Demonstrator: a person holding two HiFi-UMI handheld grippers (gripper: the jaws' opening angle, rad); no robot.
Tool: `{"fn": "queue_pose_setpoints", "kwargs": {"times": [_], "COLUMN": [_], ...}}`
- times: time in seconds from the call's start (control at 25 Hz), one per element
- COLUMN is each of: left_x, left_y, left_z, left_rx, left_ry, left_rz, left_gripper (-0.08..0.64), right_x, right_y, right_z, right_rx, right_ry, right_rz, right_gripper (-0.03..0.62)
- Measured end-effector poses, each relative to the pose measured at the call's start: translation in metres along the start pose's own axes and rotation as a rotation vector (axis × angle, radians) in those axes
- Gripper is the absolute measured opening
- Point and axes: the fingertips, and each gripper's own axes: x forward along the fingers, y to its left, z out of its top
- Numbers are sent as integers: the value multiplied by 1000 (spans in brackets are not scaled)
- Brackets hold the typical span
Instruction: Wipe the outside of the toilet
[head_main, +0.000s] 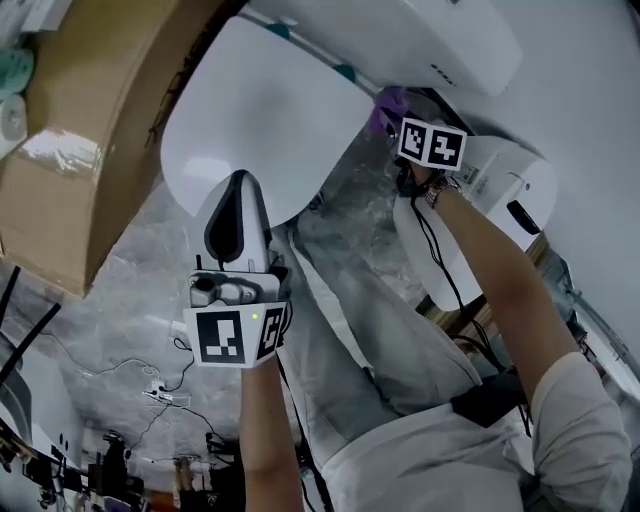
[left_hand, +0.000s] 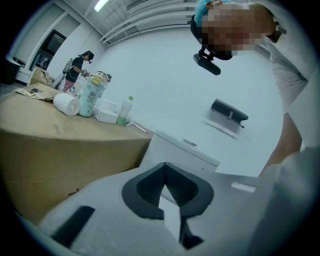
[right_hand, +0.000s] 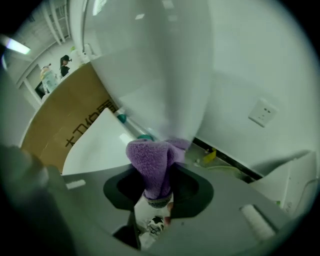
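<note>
Cloth (right_hand: 150, 167) against toilet (right_hand: 160, 65) — box (head_main: 90, 130) to its left.

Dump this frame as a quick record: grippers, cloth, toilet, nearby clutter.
left gripper: jaws together, nothing between them; by the lid's front edge, contact unclear
right gripper: shut on purple cloth
purple cloth: bunched, its top against the toilet's white body near a teal hinge
toilet: white, lid down
nearby: cardboard box at the toilet's left in the head view
stage: cloth on the outside surface; wiping looks under way
</note>
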Motion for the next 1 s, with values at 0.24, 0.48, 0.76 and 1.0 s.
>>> {"fn": "queue_pose_setpoints", "kwargs": {"times": [0.24,0.48,0.76,1.0], "left_x": [-10,-23,-55,-87], "left_y": [54,92,132,158], "left_z": [25,44,49,47], "left_rx": [-16,-26,-29,-71], "left_ry": [-46,-49,-47,-84], "left_rz": [28,-10,-19,60], "left_gripper": [6,5,6,5], "right_x": [33,86,113,99], "right_y": [140,252,303,372], "right_z": [86,150,118,23], "right_rx": [-286,-634,-740,-858], "right_ry": [-70,-24,90,152], "right_rz": [152,174,126,277], "right_gripper": [135,135,132,132]}}
